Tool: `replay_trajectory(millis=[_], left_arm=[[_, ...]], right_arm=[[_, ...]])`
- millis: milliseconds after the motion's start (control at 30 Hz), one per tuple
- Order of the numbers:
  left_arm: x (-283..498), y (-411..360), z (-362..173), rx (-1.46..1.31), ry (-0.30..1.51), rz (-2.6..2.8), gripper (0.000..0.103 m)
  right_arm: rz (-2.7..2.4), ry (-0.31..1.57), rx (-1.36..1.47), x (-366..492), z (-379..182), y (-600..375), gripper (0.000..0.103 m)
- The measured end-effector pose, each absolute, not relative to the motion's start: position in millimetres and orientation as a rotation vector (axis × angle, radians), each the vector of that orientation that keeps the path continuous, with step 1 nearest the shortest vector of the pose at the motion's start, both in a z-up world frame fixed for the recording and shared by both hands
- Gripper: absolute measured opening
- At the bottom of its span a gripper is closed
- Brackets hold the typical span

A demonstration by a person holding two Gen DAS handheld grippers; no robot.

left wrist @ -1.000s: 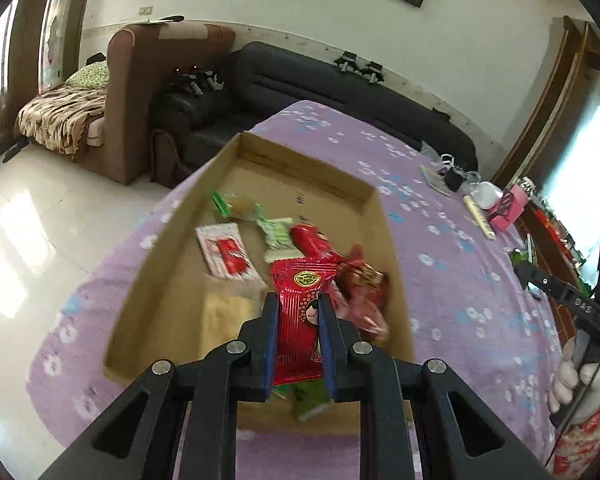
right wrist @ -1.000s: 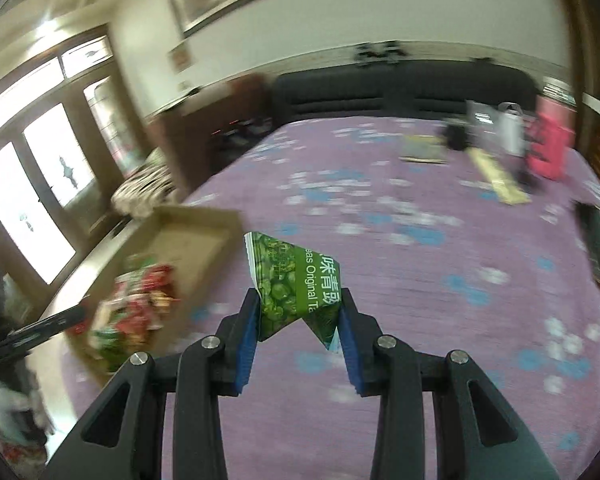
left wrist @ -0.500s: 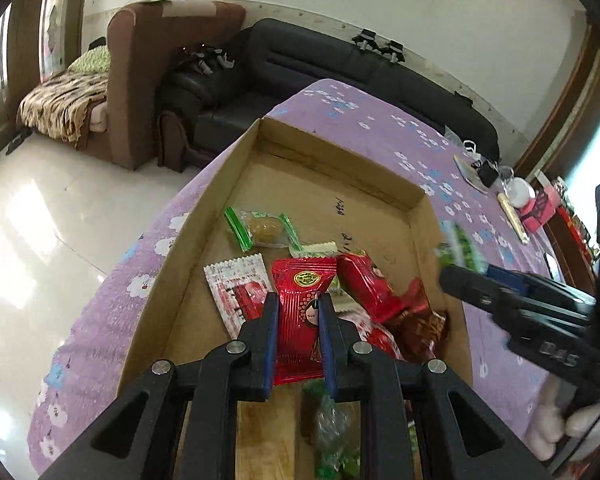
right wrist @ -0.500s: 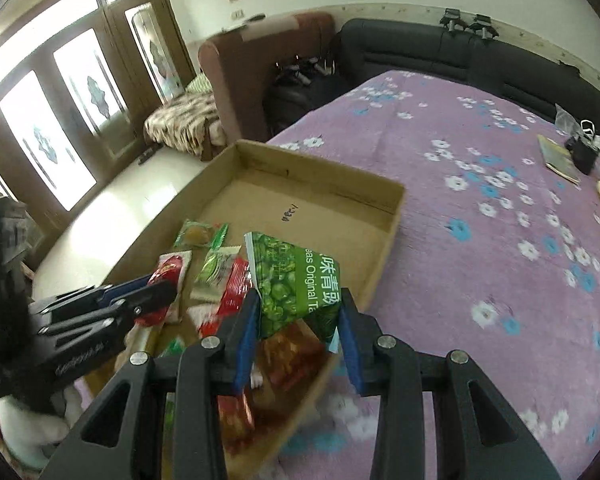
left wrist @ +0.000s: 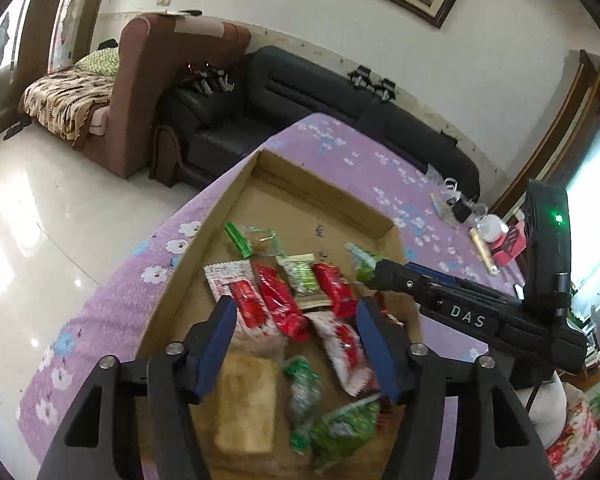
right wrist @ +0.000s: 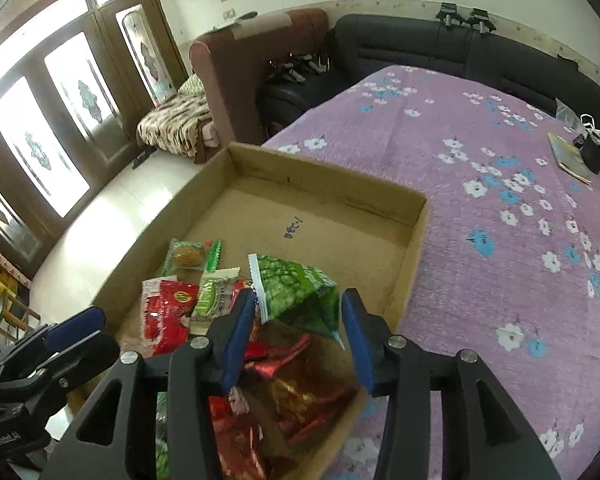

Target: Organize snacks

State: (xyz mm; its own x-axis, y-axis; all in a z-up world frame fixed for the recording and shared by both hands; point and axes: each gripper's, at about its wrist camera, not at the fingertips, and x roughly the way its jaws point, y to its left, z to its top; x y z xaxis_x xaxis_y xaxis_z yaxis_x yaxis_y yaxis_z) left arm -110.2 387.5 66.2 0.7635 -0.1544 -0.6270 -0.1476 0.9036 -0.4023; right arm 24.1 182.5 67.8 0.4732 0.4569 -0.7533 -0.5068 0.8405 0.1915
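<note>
Both grippers are parked over the cardboard box (right wrist: 414, 216), which sits on a purple flowered cloth (right wrist: 500, 240) near the table edge.

Left gripper (left wrist: 294, 344): jaws have just been opening and are now spread wide, nothing pinched btwn the blue pads. The red packet (left wrist: 278, 304) it hangs over lies loose in the box w/ the other snacks — a white-and-red packet (left wrist: 242, 300) on its left, a pale green one (left wrist: 302, 280) and another red one on its right, a clear-wrapped snack w/ green ends (left wrist: 256, 236) further back, a beige block and blurry green wrappers closer in.

Right gripper (right wrist: 298, 334): jaws have been opening too. The green pea bag (right wrist: 296, 288) is still seen btwn the pads, tilted, its white edge up against the left pad, but a gap is visible on the right side — so it isn't clamped. It's over the box's near right corner, above a heap of red wrappers (right wrist: 300, 376).
</note>
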Motion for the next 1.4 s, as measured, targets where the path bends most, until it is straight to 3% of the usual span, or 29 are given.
replay_trajectory(millis=[200, 367, 433, 900, 1400], left_arm=[[-139, 355, 84, -0.383, 0.633, 0.04, 0.074], [-169, 314, 99, -0.204, 0.531, 0.213, 0.098], [-179, 298, 103, -0.145, 0.488, 0.254, 0.103], [-164, 225, 87, -0.039, 0.619, 0.22, 0.103], [-163, 222, 73, -0.067, 0.677, 0.179, 0.103]], right_arm=[[0.581, 0.822, -0.036, -18, 85, 135, 0.05], [0.533, 0.742, -0.045, -65, 84, 90, 0.058], [0.505, 0.713, -0.045, -82, 80, 74, 0.062], [0.494, 0.75, -0.005, -125, 49, 35, 0.064], [0.502, 0.752, -0.055, -135, 45, 49, 0.068]])
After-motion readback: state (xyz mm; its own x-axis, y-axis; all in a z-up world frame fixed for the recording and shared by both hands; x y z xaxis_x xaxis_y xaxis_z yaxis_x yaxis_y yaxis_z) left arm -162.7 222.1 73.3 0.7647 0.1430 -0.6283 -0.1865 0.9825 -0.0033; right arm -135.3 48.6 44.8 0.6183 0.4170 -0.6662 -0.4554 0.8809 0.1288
